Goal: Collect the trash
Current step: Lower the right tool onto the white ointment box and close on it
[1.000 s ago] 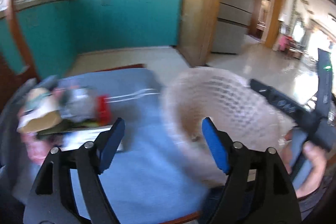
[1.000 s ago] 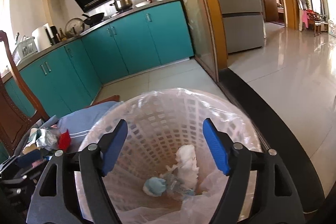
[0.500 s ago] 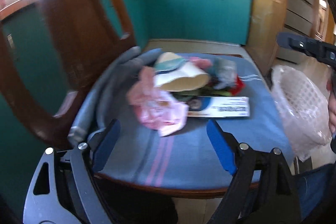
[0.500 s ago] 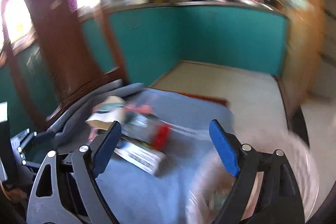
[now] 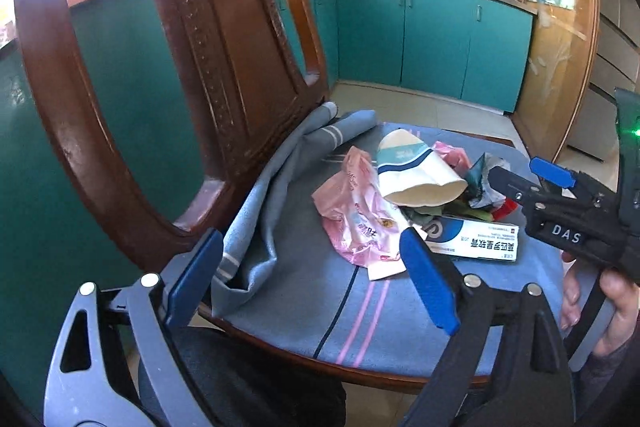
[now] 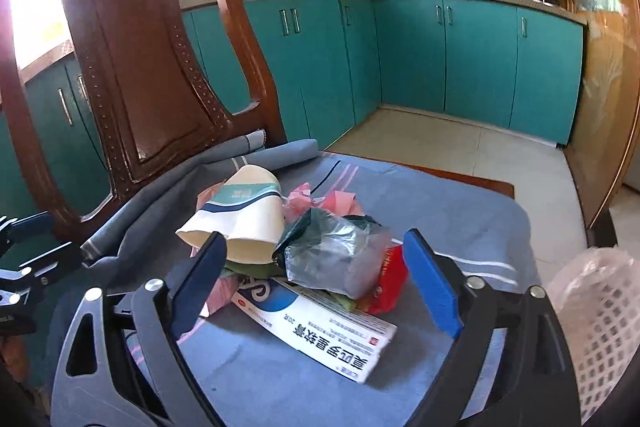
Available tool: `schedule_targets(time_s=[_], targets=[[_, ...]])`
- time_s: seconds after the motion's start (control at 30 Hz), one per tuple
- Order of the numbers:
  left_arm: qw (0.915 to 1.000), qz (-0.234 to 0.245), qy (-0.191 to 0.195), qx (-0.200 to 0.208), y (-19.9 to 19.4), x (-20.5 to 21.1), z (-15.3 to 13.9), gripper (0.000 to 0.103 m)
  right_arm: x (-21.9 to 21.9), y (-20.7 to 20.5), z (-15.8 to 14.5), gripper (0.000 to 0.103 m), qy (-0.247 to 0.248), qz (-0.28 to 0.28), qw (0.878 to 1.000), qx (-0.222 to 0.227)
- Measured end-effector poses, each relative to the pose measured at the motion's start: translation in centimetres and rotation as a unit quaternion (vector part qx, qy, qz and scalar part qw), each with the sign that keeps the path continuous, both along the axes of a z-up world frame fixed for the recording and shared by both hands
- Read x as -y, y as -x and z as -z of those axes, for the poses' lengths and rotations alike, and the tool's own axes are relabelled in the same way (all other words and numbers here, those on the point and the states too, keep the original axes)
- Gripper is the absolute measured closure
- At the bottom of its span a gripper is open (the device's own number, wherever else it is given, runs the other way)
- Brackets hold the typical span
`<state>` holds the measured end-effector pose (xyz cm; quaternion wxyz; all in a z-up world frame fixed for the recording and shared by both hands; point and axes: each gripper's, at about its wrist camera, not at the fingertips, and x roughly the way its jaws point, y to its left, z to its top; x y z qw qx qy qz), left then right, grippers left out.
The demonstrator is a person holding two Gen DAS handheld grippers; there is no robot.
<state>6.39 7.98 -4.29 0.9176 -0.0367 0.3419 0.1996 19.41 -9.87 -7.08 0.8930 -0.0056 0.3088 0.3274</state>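
A wooden chair, its seat draped with a blue striped cloth, fills both wrist views and carries the whole visible load of trash — nothing on it is lifted or gripped at this moment. At the far right edge of the right wrist view stands the white mesh basket with its clear liner, well apart from the pile; its inside is not visible here, so what it already holds cannot be told. On the seat, largest to smallest: a white-and-blue medicine box lying flat at the near side of the heap; a crushed paper cup on its side, mouth toward the near left; a pink plastic bag spread to the left of the box; a crumpled silver-green foil wrapper on top of the box; and a small red wrapper tucked just beside the foil on the right. The left gripper hovers above the near edge of the seat, jaws opening and wide apart, with nothing pinched between them; the right gripper — also seen at the right of the left wrist view, held by a hand — frames the foil and box, jaws likewise opening and touching neither. Judged from this, the pile still awaits collection: every item shown remains to be picked up and carried right to the basket.
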Motion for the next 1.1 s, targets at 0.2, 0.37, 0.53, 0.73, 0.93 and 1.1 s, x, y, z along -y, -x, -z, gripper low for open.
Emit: schedule_targets(time_s=[0.2,0.37,0.53,0.73,0.93,1.1], targets=[[0.9998,0.011,0.006,-0.014,-0.3,0.8,0.5,0.013,-1.2,0.2,0.5,0.014,0.021,-0.001,1.0,0.005],[0.9999,0.014,0.0,-0.01,-0.1,0.9,0.2,0.013,-1.9,0.0,1.6,0.016,0.032,-0.013,0.999,0.0],[0.9999,0.006,0.006,-0.011,0.1,0.4,0.2,0.013,-2.3,-0.5,2.7,0.032,0.043,-0.013,0.999,-0.015],[0.9999,0.003,0.009,-0.012,0.1,0.4,0.2,0.013,-1.8,-0.8,3.1,0.067,0.032,-0.021,0.998,-0.04],[0.9998,0.002,0.011,-0.013,-0.1,0.5,0.5,0.013,-0.8,0.1,2.2,0.073,0.017,-0.034,0.999,-0.034],[0.9995,0.003,0.025,-0.019,-0.4,0.4,1.2,0.013,1.4,0.4,1.5,0.072,-0.002,-0.035,0.998,-0.049]])
